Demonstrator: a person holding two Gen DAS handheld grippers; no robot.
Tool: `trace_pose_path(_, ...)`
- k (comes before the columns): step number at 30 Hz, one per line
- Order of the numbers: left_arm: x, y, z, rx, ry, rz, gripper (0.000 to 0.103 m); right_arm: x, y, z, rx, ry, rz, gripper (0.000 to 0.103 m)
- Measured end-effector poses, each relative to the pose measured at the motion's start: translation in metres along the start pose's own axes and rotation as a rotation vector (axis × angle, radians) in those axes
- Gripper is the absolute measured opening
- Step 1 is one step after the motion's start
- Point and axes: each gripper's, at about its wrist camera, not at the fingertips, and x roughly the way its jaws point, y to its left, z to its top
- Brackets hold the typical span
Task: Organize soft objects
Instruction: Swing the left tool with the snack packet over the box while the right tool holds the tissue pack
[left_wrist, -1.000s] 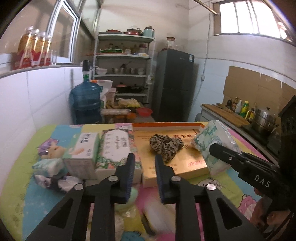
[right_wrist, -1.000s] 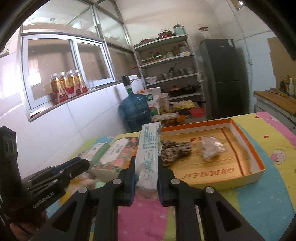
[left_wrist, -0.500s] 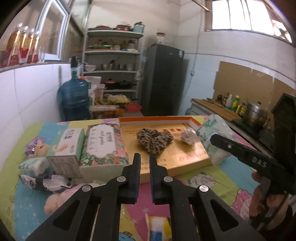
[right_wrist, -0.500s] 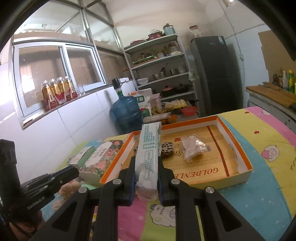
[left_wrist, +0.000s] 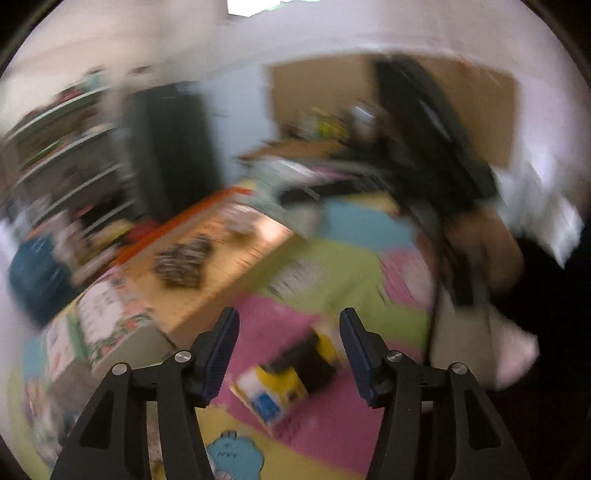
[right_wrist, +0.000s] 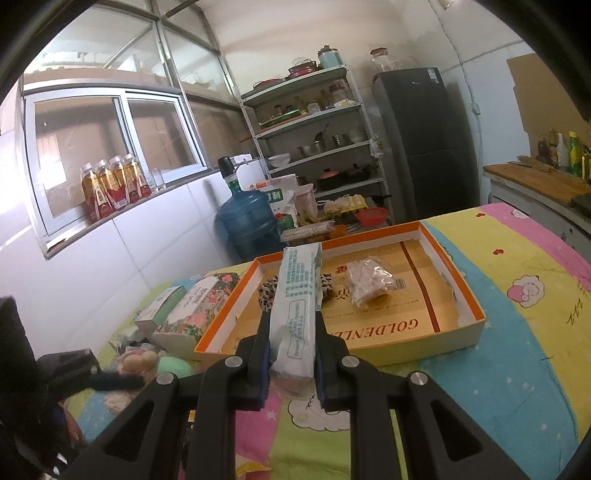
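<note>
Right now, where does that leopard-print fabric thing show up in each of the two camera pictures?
Left wrist view: leopard-print fabric, blurred, left of centre, lying in the orange-rimmed box.
Right wrist view: centre, in the same box, partly hidden behind the tissue pack that the right gripper holds.
Shared landmark: the orange-rimmed box.

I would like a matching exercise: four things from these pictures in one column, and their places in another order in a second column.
Things:
1. tissue pack
2. leopard-print cloth
3. drink bottles
4. water jug

Places:
A. on the window ledge
B. inside the orange-rimmed box
C. between the pads of the right gripper
D. behind the table, beside the shelves

Pairs: 1-C, 2-B, 3-A, 4-D
</note>
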Motion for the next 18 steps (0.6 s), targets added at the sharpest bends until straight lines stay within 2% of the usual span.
trace_pose_path(2, 0.007, -0.008, -0.007, 0.122, 0.086, -0.097, 0.058, -0.002, 0.0, -0.002, 0.007, 0.0, 0.001, 0.019)
trace_pose_path(4, 0.016, -0.01, -0.012, 0.178, 0.145, -0.15, 0.058, -0.004, -0.001, -0.003, 0.012, 0.0, -0.001, 0.019)
trace_pose_path(6, 0.024, -0.011, -0.016, 0.227, 0.186, -0.169, 0.058, -0.006, -0.001, -0.003, 0.018, 0.001, -0.007, 0.019)
trace_pose_path(8, 0.03, -0.008, -0.017, 0.268, 0.196, -0.159, 0.058, -0.008, 0.0, -0.001, 0.021, -0.001, -0.02, 0.019)
trace_pose_path(11, 0.031, 0.004, -0.01, 0.268, 0.157, -0.156, 0.058, -0.01, -0.003, 0.0, 0.023, -0.004, -0.044, 0.019)
trace_pose_path(14, 0.038, 0.008, -0.008, 0.303, 0.181, -0.16, 0.059, -0.01, -0.006, 0.002, 0.03, -0.006, -0.061, 0.02)
trace_pose_path(18, 0.051, 0.013, -0.006, 0.329, 0.209, -0.225, 0.059, -0.007, -0.007, 0.002, 0.032, -0.001, -0.072, 0.02)
